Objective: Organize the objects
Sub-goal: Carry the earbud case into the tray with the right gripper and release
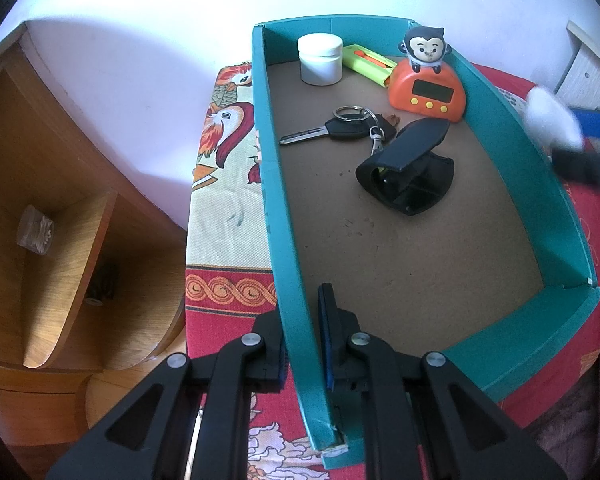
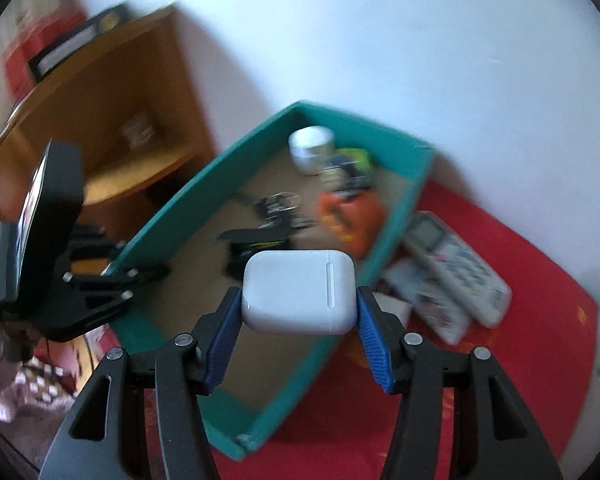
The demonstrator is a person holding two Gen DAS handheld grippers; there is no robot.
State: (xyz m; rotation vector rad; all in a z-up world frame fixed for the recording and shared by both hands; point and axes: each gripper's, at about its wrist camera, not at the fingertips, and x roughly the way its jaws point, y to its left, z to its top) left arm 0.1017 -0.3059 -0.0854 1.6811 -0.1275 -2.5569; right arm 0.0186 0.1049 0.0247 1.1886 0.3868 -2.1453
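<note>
Jar (image 1: pixel 320 60), keys (image 1: pixel 340 126) inside box (image 1: pixel 284 184)

Red patterned cloth (image 1: pixel 228 308) covers the support surface; underneath cannot be made out. Landmark: teal box (image 1: pixel 296 300), resting directly on the cloth.

Left of the box, the cloth shows a cream panel with printed birds (image 1: pixel 224 128), then a red band with an orange scroll border nearer the camera.

Right of the box, in the right wrist view, two white remotes (image 2: pixel 456 268) lie side by side on the red cloth, just beside the box's right wall. Blur hides whether they touch it.

Further left of the box stands a wooden shelf unit (image 1: pixel 60 208), off the cloth, with a small jar (image 1: pixel 36 230) on one shelf.
</note>
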